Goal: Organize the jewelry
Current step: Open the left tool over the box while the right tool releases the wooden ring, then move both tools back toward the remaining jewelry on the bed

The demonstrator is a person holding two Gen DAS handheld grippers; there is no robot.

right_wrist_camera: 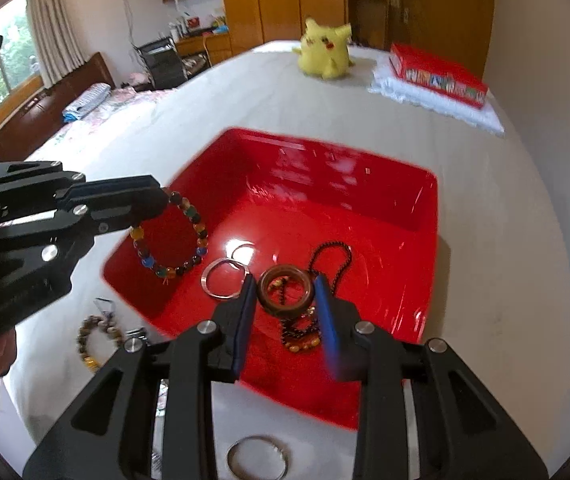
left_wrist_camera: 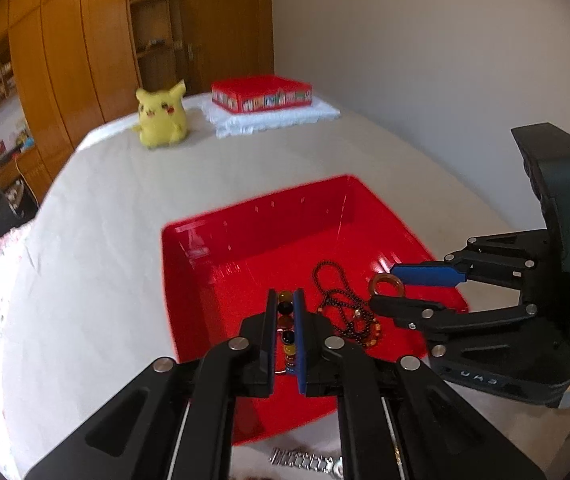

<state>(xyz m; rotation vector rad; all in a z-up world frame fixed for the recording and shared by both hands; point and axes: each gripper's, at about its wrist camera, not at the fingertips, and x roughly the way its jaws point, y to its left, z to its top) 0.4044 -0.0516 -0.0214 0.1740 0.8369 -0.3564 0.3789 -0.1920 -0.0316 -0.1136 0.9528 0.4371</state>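
Note:
A red tray point(left_wrist_camera: 253, 240) point(right_wrist_camera: 365, 184) sits on the white table. My left gripper point(left_wrist_camera: 285, 320) point(right_wrist_camera: 153, 204) is shut on a multicoloured bead bracelet point(right_wrist_camera: 173, 236) point(left_wrist_camera: 286, 322), held above the tray's left side. My right gripper point(right_wrist_camera: 285, 304) point(left_wrist_camera: 381, 286) is open, with a brown ring bangle point(right_wrist_camera: 286, 290) point(left_wrist_camera: 385, 285) between its fingers over the tray; I cannot tell whether they touch it. A dark bead necklace point(left_wrist_camera: 345, 312) point(right_wrist_camera: 325, 268) and a silver ring point(right_wrist_camera: 225, 279) lie in the tray.
A brown bead bracelet point(right_wrist_camera: 95, 342), a silver bangle point(right_wrist_camera: 257, 458) and a metal watch band point(left_wrist_camera: 305, 460) lie on the table in front of the tray. A yellow plush toy point(left_wrist_camera: 161, 114) and a red box point(left_wrist_camera: 261, 94) on a white cloth stand at the far end.

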